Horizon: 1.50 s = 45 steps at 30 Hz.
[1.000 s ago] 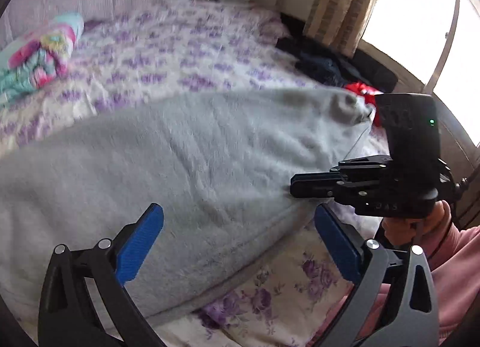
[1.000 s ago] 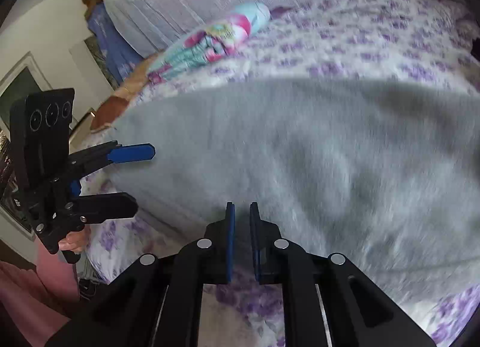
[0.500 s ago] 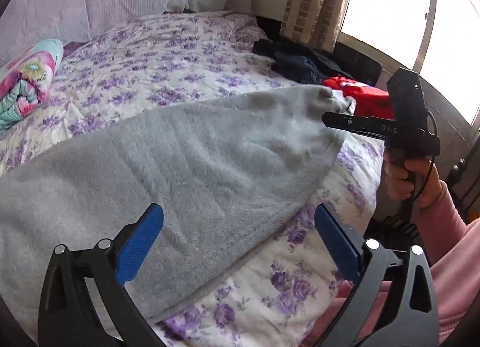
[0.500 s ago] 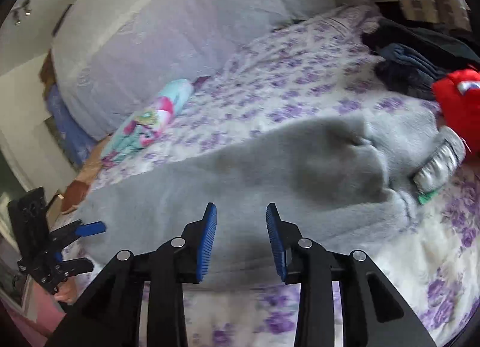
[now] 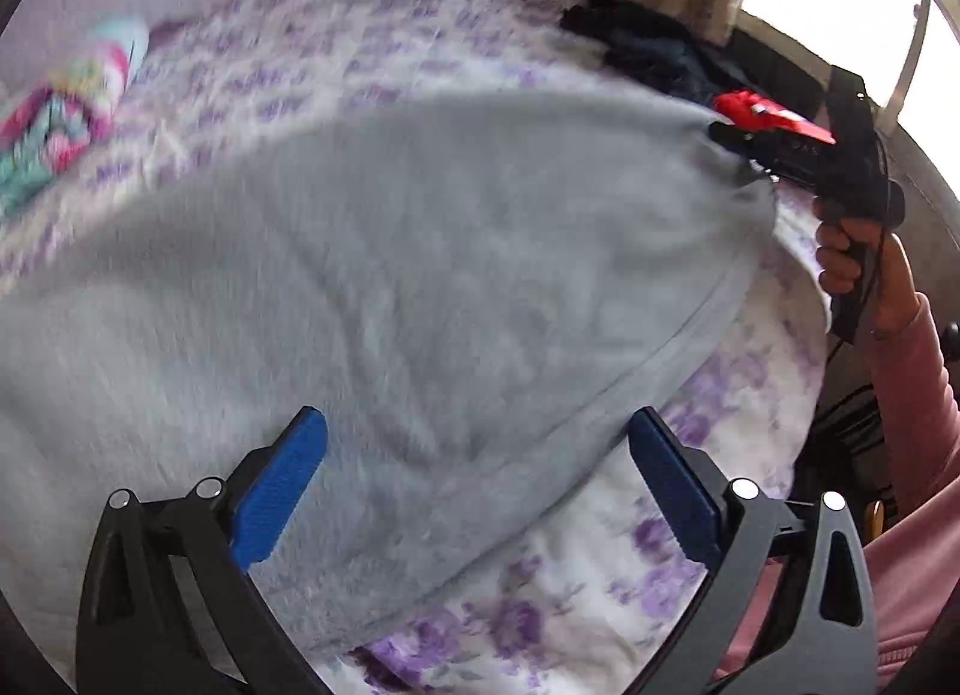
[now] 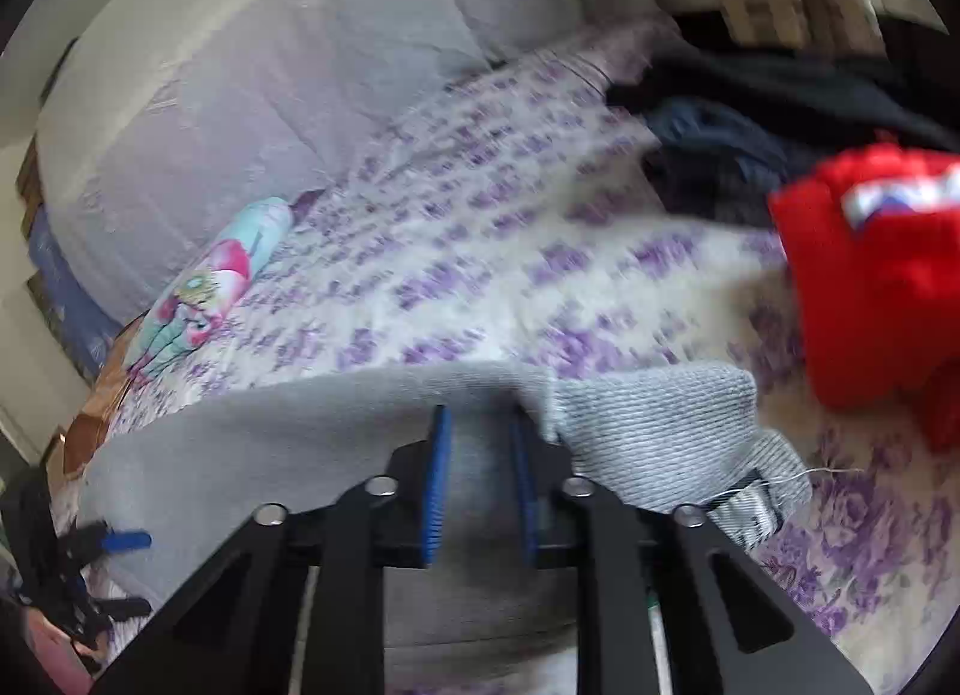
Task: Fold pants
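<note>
Both grippers working the grey fleece pants (image 5: 420, 287) lying across the floral bedsheet (image 6: 480, 251) — right gripper (image 6: 477, 479) just closing, pinching the cuff end; left gripper (image 5: 477, 491) hovering wide open above them.

Pants (image 5: 384, 275) spread across the near part of the bed (image 5: 600, 605), one end at the bed's right edge. Rolled bundle (image 6: 204, 287) lies behind them, to the left. Heap of clothes (image 6: 750, 113) in the far right corner; another garment (image 6: 882, 269) just before it.
</note>
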{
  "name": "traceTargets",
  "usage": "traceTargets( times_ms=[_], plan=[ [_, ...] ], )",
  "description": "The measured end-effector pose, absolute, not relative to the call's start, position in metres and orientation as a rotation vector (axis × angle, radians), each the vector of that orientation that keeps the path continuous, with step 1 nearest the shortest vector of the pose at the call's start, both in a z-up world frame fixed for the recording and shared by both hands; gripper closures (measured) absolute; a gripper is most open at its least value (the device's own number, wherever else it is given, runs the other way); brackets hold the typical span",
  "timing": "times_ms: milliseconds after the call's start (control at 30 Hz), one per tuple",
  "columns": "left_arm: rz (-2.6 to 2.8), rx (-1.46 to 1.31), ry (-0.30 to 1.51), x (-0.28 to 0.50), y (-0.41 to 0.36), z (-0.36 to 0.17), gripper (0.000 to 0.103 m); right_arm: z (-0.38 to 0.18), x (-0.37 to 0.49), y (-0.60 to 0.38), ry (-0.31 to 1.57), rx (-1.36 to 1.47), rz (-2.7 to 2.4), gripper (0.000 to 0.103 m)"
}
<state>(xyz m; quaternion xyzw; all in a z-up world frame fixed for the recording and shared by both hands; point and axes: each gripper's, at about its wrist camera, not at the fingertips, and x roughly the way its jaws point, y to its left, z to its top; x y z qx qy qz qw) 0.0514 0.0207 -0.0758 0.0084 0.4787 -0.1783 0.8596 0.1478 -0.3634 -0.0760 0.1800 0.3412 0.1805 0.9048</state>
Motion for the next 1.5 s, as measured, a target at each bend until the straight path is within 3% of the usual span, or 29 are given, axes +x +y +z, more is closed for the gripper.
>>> traceTargets(
  times_ms=[100, 200, 233, 267, 300, 433, 600, 900, 1133, 1500],
  plan=[
    [-0.386, 0.087, 0.947, 0.028, 0.024, -0.073, 0.005, -0.092, 0.150, -0.390, 0.716, 0.536, 0.446, 0.103],
    [-0.379, 0.109, 0.943, 0.022, 0.032, -0.054, 0.005, -0.076, 0.143, -0.380, 0.729, 0.450, 0.407, 0.099],
    [-0.373, 0.102, 0.927, 0.021, 0.038, -0.044, 0.005, -0.069, 0.138, -0.369, 0.722, 0.411, 0.396, 0.086],
    [-0.351, 0.101, 0.895, 0.022, 0.047, -0.032, 0.005, -0.061, 0.135, -0.360, 0.711, 0.381, 0.398, 0.065],
    [-0.324, 0.101, 0.860, 0.023, 0.056, -0.021, 0.005, -0.052, 0.131, -0.350, 0.697, 0.360, 0.416, 0.060],
    [-0.183, 0.058, 0.823, 0.060, 0.092, -0.004, 0.005, -0.022, 0.126, -0.288, 0.665, 0.260, 0.596, 0.057],
    [-0.146, -0.054, 0.943, 0.109, 0.122, -0.037, 0.005, -0.003, 0.138, -0.198, 0.716, 0.134, 0.822, 0.049],
    [-0.185, 0.024, 0.852, 0.084, 0.118, -0.057, 0.005, -0.011, 0.200, -0.063, 0.950, -0.199, 1.007, 0.047],
    [-0.245, -0.098, 0.828, 0.085, 0.133, -0.055, 0.005, -0.033, 0.218, -0.034, 1.201, -0.276, 1.140, 0.045],
    [-0.258, -0.114, 0.829, 0.088, 0.134, -0.056, 0.005, -0.014, 0.145, -0.027, 1.129, -0.573, 1.459, 0.038]
  ],
)
